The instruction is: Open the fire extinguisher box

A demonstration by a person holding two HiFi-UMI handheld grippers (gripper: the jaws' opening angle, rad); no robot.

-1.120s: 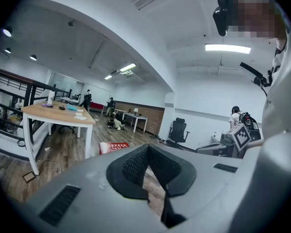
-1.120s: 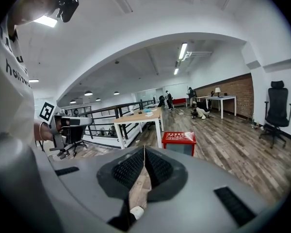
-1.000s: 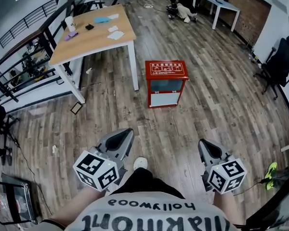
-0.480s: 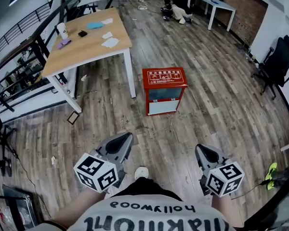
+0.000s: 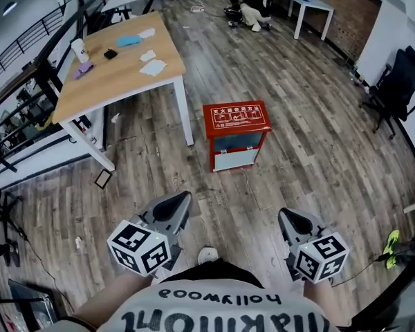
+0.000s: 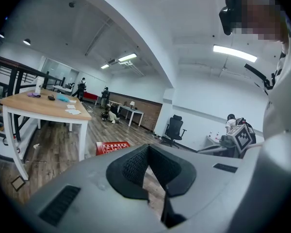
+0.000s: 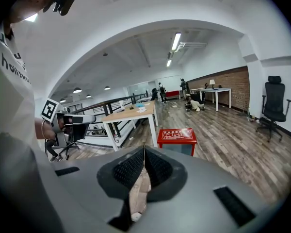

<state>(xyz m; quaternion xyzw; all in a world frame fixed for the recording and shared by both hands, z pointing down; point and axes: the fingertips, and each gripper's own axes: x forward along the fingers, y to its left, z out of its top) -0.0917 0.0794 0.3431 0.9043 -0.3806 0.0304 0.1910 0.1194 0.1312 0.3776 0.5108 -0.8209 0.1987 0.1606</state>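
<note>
Fingers (image 6: 134,165) closed and empty on my left gripper (image 5: 182,200) and right gripper (image 5: 285,217), I walk forward; the fire extinguisher box (image 5: 236,134) on the floor (image 5: 304,158) ahead has drawn nearer, yet remains out of reach.

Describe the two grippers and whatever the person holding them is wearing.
Both the left tongs and the right tongs are smooth grey shells tapering to a point, with a black textured lining inside. Each carries a white cube printed with black square markers: left cube, right cube. The person wears a light T-shirt with black lettering.
</note>
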